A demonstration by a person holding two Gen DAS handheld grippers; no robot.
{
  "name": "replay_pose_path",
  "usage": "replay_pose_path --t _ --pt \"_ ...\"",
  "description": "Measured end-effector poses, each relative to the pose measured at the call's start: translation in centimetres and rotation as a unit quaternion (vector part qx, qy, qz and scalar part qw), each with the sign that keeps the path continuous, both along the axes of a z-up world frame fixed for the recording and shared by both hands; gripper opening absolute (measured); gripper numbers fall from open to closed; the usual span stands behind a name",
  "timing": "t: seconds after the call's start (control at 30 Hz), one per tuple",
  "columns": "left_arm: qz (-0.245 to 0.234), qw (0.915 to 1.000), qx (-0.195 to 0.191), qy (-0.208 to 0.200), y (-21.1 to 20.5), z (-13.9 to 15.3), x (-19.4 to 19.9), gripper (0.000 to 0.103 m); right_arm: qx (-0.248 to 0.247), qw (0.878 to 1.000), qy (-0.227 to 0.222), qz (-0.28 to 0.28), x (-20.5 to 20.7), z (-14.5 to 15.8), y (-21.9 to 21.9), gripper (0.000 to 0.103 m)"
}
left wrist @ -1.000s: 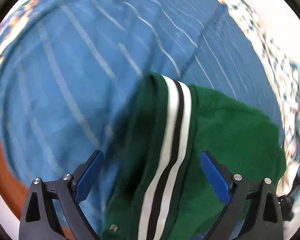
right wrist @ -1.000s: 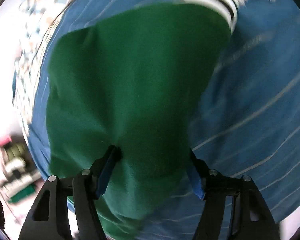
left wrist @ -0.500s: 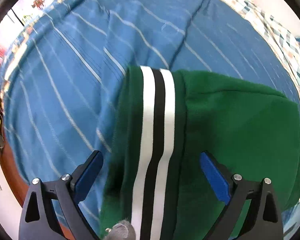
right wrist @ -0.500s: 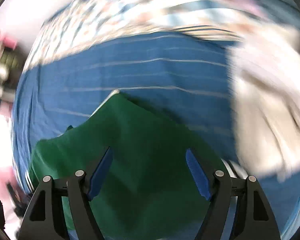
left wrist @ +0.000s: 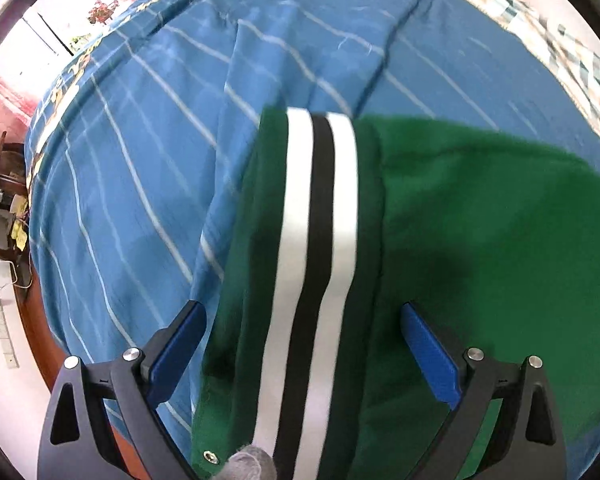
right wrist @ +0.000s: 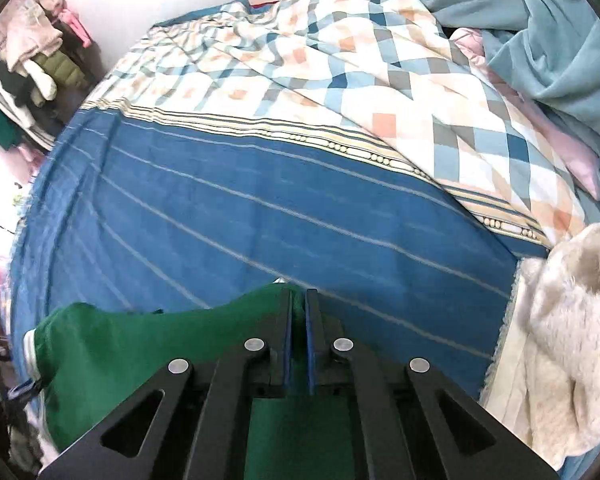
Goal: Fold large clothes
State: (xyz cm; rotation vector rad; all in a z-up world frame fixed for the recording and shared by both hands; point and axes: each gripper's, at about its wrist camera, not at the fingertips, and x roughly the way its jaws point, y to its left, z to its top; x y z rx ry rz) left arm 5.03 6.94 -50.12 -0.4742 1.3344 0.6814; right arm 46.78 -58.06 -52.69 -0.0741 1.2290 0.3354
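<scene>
A green garment [left wrist: 480, 248] with a white and black striped band [left wrist: 316, 240] lies on a blue striped bedsheet [left wrist: 148, 184]. My left gripper [left wrist: 302, 344] is open, its blue pads either side of the striped band, just above the cloth. My right gripper [right wrist: 298, 308] is shut on an edge of the green garment [right wrist: 140, 344], which drapes to the left below it over the blue sheet [right wrist: 260, 208].
A checked quilt [right wrist: 340, 64] and a teal blanket [right wrist: 540, 40] lie at the far side of the bed. A fluffy cream garment [right wrist: 560, 320] lies at the right. Hanging clothes [right wrist: 32, 56] stand at the far left. The bed's wooden edge [left wrist: 40, 320] shows at the left.
My right gripper has closed on the green garment's edge and tilted up to face the far side of the bed. My left gripper stayed open over the striped band.
</scene>
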Motion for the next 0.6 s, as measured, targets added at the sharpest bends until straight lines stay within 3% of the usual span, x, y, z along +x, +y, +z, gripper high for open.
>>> replay_pose_path --t 0.07,0.1,0.17,0.2,0.23,0.33,0.37,0.43,0.5,0.57,0.6 --pt "0.007 1.0 0.002 0.001 -0.1 0.5 -0.8 0.099 -0.035 0.999 0.034 0.007 1.1 -3.1 1.0 0.005" --pt "0.011 0.9999 0.008 0.009 -0.3 1.1 -1.1 0.099 -0.035 0.997 0.076 0.003 1.7 -4.6 0.8 0.006" --pt "0.018 0.9996 0.019 0.014 -0.8 2.6 -1.7 0.099 0.005 0.991 0.131 -0.033 1.8 -4.4 -1.4 0.007" --pt "0.019 0.9995 0.025 0.011 -1.3 3.6 -1.9 0.099 0.043 0.987 0.141 -0.06 1.4 -3.1 -3.1 0.016" --pt "0.017 0.9992 0.035 0.013 -1.9 4.6 -2.1 0.099 0.061 0.986 0.139 -0.075 0.9 -1.9 -4.3 0.033" --pt "0.014 0.9992 0.037 -0.009 -3.9 6.8 -2.5 0.099 0.086 0.981 0.123 -0.125 -2.4 1.9 -9.4 0.071" --pt "0.011 0.9992 0.035 -0.014 -4.7 7.2 -2.5 0.099 0.08 0.977 0.129 -0.151 -3.8 2.3 -11.4 0.072" --pt "0.008 0.9994 0.016 -0.028 -6.5 7.4 -2.5 0.099 0.087 0.963 0.158 -0.2 -6.7 1.7 -14.8 0.071" --pt "0.009 0.9995 0.002 -0.031 -7.5 6.6 -2.0 0.099 0.112 0.94 0.198 -0.254 -9.7 -0.9 -17.5 0.072" --pt "0.008 0.9996 -0.017 -0.023 -8.4 5.1 -1.5 0.099 0.159 0.91 0.243 -0.297 -11.9 -5.2 -18.8 0.072" --pt "0.011 0.9996 -0.021 -0.018 -8.7 4.2 -1.4 0.099 0.204 0.885 0.27 -0.319 -12.7 -7.9 -19.1 0.072"
